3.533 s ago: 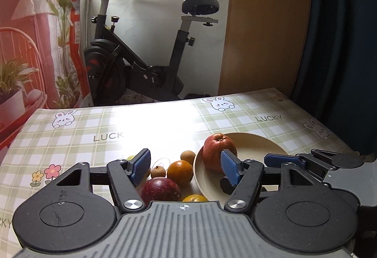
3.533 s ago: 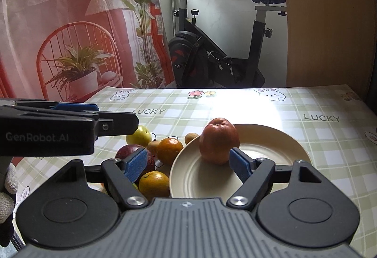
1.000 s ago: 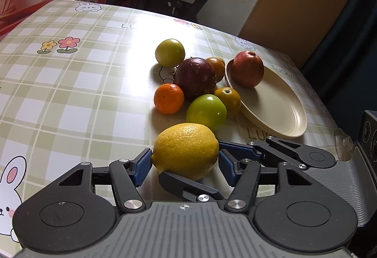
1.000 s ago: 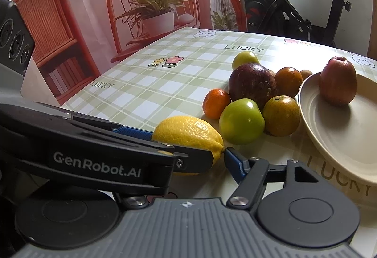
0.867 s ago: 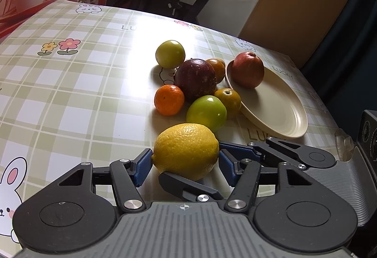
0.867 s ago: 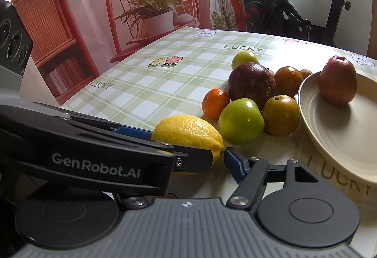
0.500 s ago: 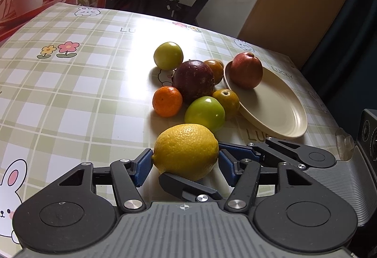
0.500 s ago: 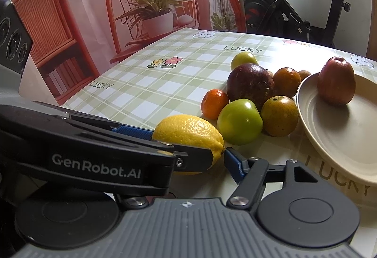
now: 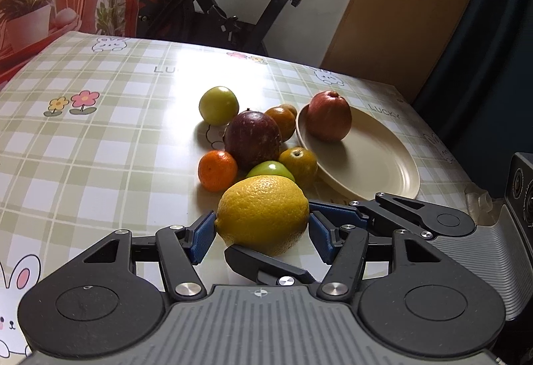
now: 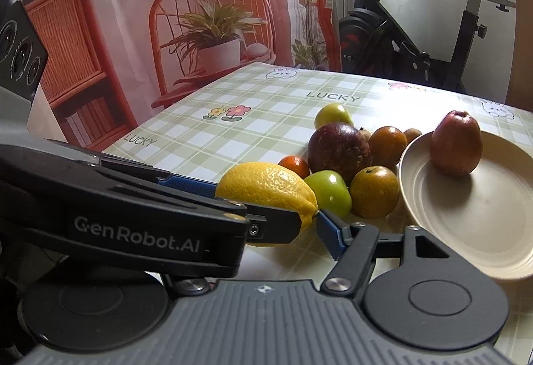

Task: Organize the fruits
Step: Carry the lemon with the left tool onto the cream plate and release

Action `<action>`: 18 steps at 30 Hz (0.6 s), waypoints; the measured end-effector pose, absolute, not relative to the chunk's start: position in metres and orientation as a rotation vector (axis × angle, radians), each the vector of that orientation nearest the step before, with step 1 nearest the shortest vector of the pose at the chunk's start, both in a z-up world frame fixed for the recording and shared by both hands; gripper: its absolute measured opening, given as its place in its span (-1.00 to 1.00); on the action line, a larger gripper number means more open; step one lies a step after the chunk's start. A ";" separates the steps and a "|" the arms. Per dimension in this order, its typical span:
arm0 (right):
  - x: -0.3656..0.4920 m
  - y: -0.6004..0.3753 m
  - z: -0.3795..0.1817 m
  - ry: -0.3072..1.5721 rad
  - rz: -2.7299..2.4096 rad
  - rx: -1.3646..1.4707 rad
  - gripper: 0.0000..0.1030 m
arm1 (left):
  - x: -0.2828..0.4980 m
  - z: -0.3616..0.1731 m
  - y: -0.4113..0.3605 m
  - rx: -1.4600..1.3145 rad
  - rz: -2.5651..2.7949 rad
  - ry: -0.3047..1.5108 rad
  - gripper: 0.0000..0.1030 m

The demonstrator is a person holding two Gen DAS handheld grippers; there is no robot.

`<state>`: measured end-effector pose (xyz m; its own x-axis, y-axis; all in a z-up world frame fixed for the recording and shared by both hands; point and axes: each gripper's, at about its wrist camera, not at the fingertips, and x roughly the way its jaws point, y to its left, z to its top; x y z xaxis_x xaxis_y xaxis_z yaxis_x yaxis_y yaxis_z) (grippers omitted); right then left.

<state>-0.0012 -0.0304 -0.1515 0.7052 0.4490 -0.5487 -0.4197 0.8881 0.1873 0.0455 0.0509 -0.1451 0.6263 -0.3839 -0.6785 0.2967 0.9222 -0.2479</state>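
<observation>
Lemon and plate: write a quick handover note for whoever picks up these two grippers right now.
Left gripper: shut on the lemon.
Right gripper: open, fingers close around the lemon's end, holding nothing.
Done: the red apple stands on the plate.
Left: the lemon probably goes to the plate next, then the loose pile beside the plate's rim, clustered around the dark purple fruit.

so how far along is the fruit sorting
Early on. Done: only the red apple sits on the plate. In hand: the lemon sits between the left hand-held gripper pads. Left: about six fruits beside the plate, such as the green apple.
</observation>
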 end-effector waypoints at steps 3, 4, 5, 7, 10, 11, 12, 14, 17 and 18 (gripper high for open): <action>0.002 -0.037 -0.140 0.588 0.471 0.048 0.34 | 0.052 -0.131 0.044 -0.084 -0.403 0.787 0.23; 0.004 -0.040 -0.135 0.575 0.466 0.045 0.34 | 0.055 -0.126 0.040 -0.075 -0.407 0.778 0.23; 0.006 -0.043 -0.129 0.562 0.459 0.045 0.34 | 0.058 -0.121 0.037 -0.065 -0.412 0.767 0.23; 0.011 -0.051 -0.119 0.537 0.443 0.049 0.34 | 0.065 -0.110 0.030 -0.052 -0.424 0.744 0.23; 0.019 -0.066 -0.104 0.503 0.412 0.053 0.34 | 0.076 -0.094 0.016 -0.037 -0.452 0.712 0.23; 0.022 -0.072 -0.100 0.496 0.400 0.056 0.34 | 0.080 -0.091 0.009 -0.031 -0.463 0.704 0.23; 0.025 -0.078 -0.097 0.491 0.388 0.059 0.34 | 0.085 -0.088 0.003 -0.024 -0.475 0.699 0.23; 0.030 -0.092 -0.093 0.484 0.360 0.066 0.34 | 0.095 -0.084 -0.012 -0.012 -0.500 0.696 0.23; 0.038 -0.116 -0.092 0.485 0.318 0.073 0.34 | 0.108 -0.085 -0.036 0.003 -0.542 0.703 0.23; 0.040 -0.123 -0.093 0.488 0.304 0.074 0.34 | 0.114 -0.088 -0.045 0.008 -0.560 0.708 0.23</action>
